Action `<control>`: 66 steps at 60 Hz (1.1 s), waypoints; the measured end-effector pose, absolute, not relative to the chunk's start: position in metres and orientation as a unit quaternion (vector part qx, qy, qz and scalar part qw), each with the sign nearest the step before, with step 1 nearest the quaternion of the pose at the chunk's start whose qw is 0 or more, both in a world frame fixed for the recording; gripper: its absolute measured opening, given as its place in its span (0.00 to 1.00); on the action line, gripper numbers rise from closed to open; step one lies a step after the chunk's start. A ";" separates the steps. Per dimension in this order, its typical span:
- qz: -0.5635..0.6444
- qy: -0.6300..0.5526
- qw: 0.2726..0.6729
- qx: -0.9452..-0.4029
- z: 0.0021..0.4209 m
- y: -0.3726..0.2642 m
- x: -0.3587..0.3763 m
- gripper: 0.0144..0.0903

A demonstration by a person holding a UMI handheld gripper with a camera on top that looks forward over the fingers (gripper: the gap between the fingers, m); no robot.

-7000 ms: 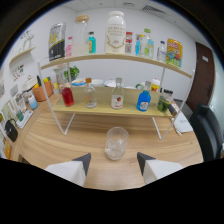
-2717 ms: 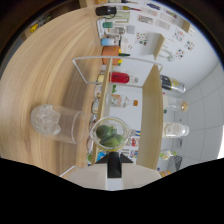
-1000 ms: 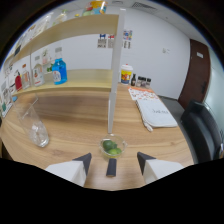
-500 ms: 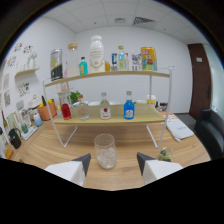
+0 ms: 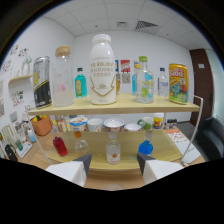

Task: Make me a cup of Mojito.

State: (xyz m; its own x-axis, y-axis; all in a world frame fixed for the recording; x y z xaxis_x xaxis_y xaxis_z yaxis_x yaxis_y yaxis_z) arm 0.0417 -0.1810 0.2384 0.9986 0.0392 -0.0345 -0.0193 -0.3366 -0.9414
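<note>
My gripper [image 5: 114, 169] is open with nothing between its fingers, raised in front of a two-level wooden shelf [image 5: 120, 106]. Straight beyond the fingers, on the upper board, stands a tall white bottle [image 5: 102, 70]. Left of it are a clear jar with a wooden lid [image 5: 62, 77], a small teal bottle [image 5: 80, 82] and a dark can [image 5: 41, 82]. To its right stand a clear bottle with a green cap [image 5: 144, 80] and a yellow can [image 5: 178, 83]. On the lower level are a red bottle [image 5: 60, 146], a small glass bottle [image 5: 114, 150] and a blue bottle [image 5: 145, 146].
Several white tubs [image 5: 114, 124] line the back of the lower level. An orange container [image 5: 42, 125] sits at the shelf's left end. A white metal frame [image 5: 199, 125] bounds the shelf's right side, with papers [image 5: 186, 150] on the table beyond it.
The gripper has risen and come closer to the shelf. The glass that stood just ahead of the fingers has dropped out of view, and the upper-shelf bottles now fill the view.
</note>
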 end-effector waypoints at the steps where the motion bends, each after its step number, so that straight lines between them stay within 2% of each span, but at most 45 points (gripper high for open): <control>1: 0.024 -0.007 0.574 -0.818 0.237 -0.175 0.042 0.92; 13: 0.023 -0.002 0.538 -0.843 0.209 -0.124 0.040 0.75; 20: 0.018 -0.008 0.526 -0.850 0.197 -0.110 0.040 0.58; 25: 0.011 -0.009 0.520 -0.854 0.190 -0.106 0.042 0.38; 28: 0.018 -0.012 0.521 -0.854 0.188 -0.105 0.038 0.30; 47: 0.024 -0.025 0.517 -0.855 0.192 -0.114 0.039 0.26; 57: 0.014 -0.041 0.551 -0.834 0.228 -0.151 0.050 0.26; 66: -0.005 -0.030 0.542 -0.840 0.221 -0.191 0.081 0.26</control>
